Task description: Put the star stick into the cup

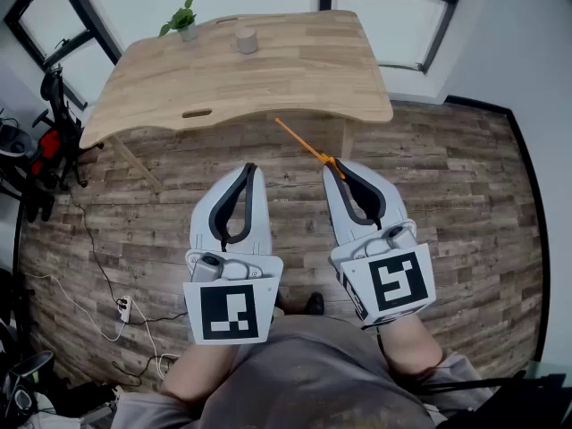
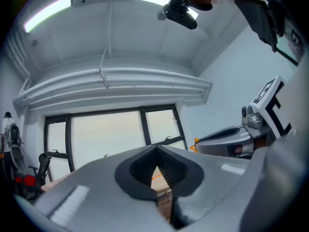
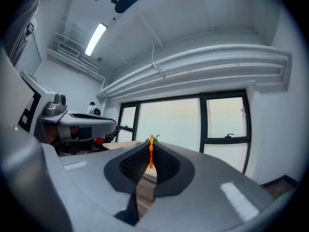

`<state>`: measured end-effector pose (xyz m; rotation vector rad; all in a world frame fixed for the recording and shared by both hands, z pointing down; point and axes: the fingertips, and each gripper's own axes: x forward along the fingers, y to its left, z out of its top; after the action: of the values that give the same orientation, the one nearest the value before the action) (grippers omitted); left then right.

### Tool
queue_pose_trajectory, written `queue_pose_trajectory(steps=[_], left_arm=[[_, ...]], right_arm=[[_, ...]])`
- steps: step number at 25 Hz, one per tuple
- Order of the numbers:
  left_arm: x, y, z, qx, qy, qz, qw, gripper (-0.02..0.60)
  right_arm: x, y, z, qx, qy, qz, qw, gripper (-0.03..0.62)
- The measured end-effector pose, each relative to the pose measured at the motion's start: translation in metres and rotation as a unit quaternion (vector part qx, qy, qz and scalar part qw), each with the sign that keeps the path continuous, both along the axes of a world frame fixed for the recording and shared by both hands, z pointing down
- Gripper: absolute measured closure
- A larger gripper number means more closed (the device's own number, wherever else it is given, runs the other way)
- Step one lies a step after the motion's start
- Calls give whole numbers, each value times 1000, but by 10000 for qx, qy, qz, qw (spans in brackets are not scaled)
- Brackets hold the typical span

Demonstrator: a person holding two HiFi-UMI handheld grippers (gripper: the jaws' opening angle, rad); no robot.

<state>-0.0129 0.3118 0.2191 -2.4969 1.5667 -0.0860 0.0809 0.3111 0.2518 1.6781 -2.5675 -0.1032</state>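
Note:
My right gripper [image 1: 340, 168] is shut on a thin orange star stick [image 1: 301, 141], which slants up and left from the jaw tips toward the wooden table's front edge. In the right gripper view the orange stick [image 3: 151, 151] stands pinched between the closed black pads. My left gripper [image 1: 248, 172] is shut and holds nothing; its closed tips [image 2: 157, 167] meet in the left gripper view. A small grey cup [image 1: 247, 40] stands on the far middle of the table [image 1: 295, 74], well ahead of both grippers.
A small potted plant [image 1: 183, 18] stands at the table's far left. Black equipment [image 1: 49, 141] and cables [image 1: 98, 275] lie on the wood-plank floor at left. Windows and white walls run behind the table.

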Motion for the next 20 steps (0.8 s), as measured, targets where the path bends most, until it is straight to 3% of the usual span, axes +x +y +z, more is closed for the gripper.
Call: queue_pose_trajectory(steps=[13,20], left_arm=[[3,6,12,-78,70,-137,9999,581],[-21,-35,27,-252,116,-213,9994,580]], right_arm=[[8,3,11,-58,-130,-96,9999,551],[-9,-32,14,-140,-268,-105,9995,549]])
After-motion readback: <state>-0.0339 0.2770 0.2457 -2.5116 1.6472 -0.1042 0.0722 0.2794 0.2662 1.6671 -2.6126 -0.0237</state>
